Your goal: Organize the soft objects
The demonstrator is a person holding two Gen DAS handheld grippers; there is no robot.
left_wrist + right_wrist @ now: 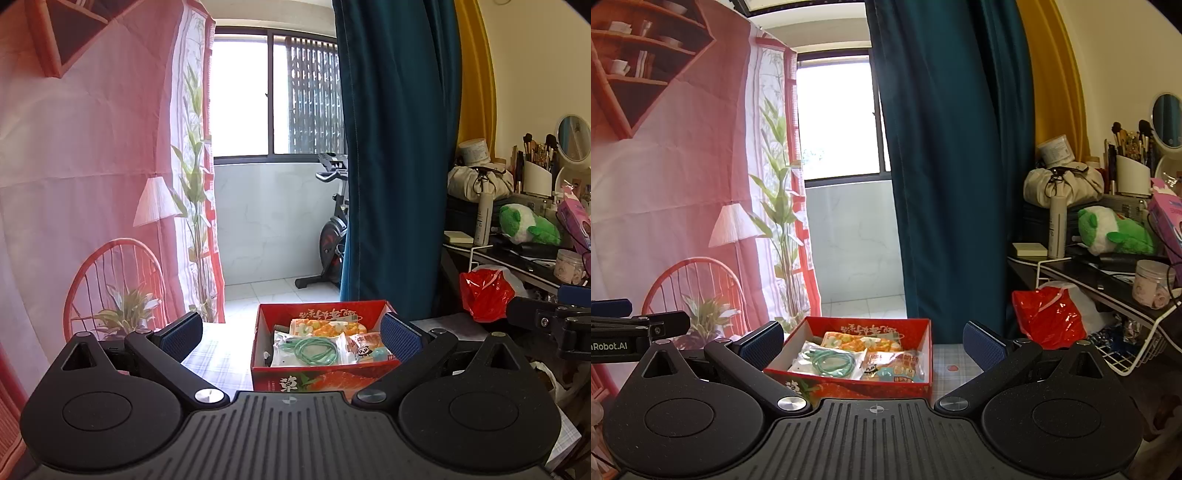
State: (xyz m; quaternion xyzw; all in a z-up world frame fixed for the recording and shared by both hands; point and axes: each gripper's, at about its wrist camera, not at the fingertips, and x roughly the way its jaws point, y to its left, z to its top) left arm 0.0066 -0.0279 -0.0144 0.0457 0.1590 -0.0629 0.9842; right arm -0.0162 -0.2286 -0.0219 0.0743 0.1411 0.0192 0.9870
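Observation:
A red cardboard box [321, 380] stands on the checked tablecloth straight ahead; it also shows in the right wrist view [849, 387]. Inside lie a bag with a coiled green cable [314, 350] [831, 363], an orange patterned packet [328, 326] [860, 341] and a panda snack packet [367, 349] [894, 367]. My left gripper [291, 338] is open and empty, its fingers either side of the box. My right gripper [873, 345] is open and empty, just in front of the box. A green and white plush toy [528, 223] [1112, 230] lies on the shelf at right.
A red plastic bag [484, 291] [1049, 317] hangs by a white wire rack [1126, 347] at right. The shelf holds a spray bottle [1057, 227], a jar [1152, 284], brushes and a mirror. A blue curtain [953, 166] hangs behind the box.

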